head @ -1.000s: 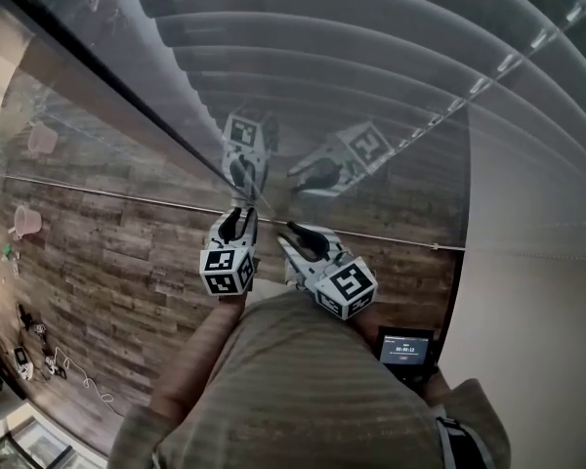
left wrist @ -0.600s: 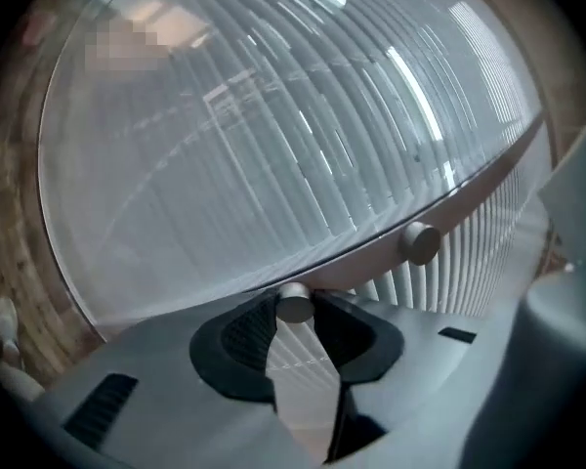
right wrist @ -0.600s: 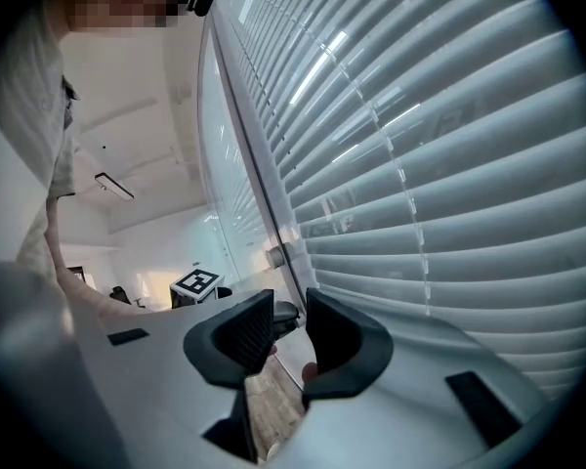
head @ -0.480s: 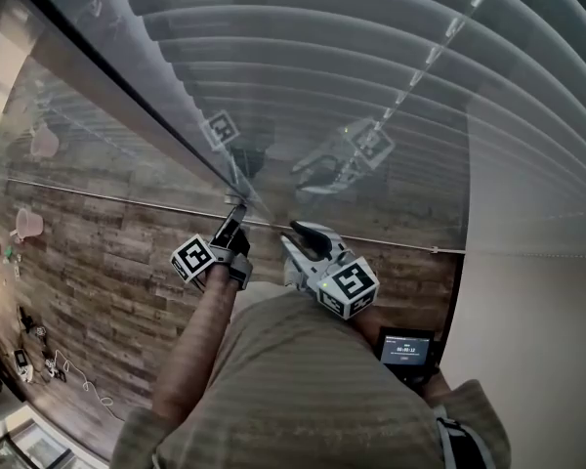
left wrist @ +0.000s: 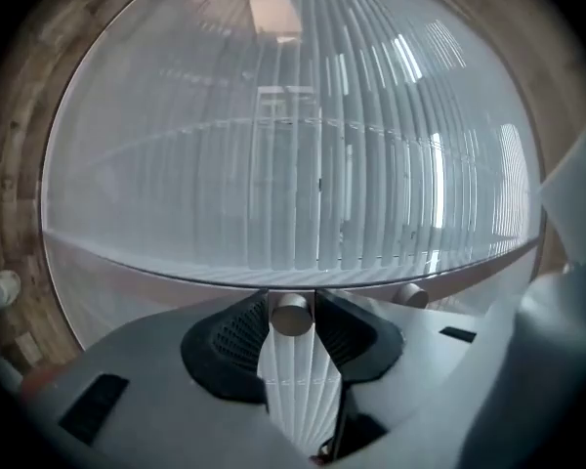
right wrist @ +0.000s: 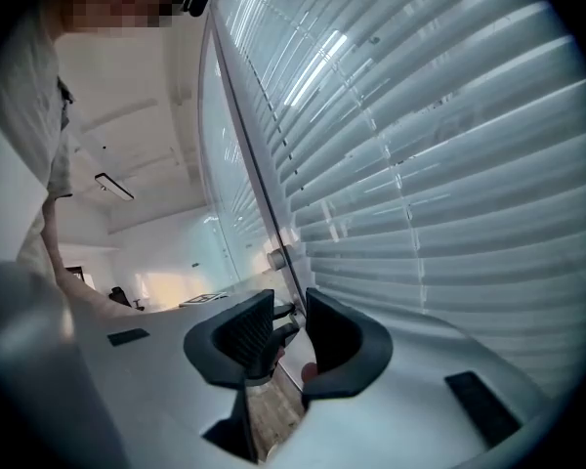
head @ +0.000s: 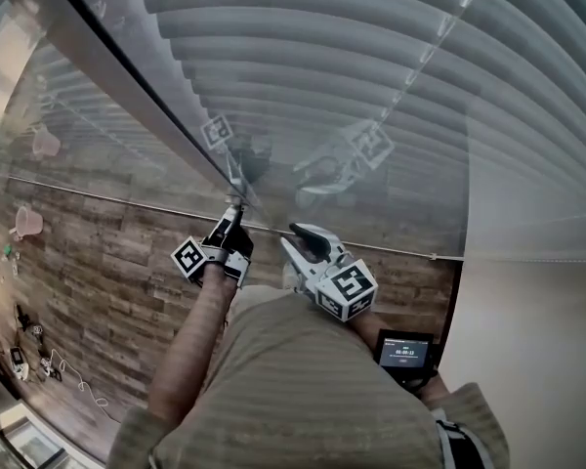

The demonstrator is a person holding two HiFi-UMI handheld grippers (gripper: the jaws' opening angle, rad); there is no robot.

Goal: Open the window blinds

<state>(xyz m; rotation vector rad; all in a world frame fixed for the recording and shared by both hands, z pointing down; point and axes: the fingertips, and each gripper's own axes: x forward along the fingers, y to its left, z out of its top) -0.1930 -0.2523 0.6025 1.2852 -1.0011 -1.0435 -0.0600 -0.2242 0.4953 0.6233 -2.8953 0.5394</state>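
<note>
Blinds (head: 322,76): behind the glass, filling the upper field. The slats lie overlapped, so I judge them not yet open.
Knob (left wrist: 291,314): small metal cylinder standing off the glass beside the dark frame strip (head: 137,96).
Left gripper (head: 234,218): level, fingers clamped on the knob from both sides.
Right gripper (head: 297,231): just beside the left gripper, fingers apart, nothing between them.
Step, as judged: twisting the knob to tilt the slats.
Risk, slip: the knob is smooth and round, so the fingers could skate round it and leave the slats as they are.
Risk, side load: a roll off the knob's own axis would lever it against its mount on the glass.
Risk, end stop: forcing it past the limit may strain the mechanism.
Risk, crowding: a second knob (left wrist: 410,295) and the right gripper sit close, so a wide roll could knock either.
</note>
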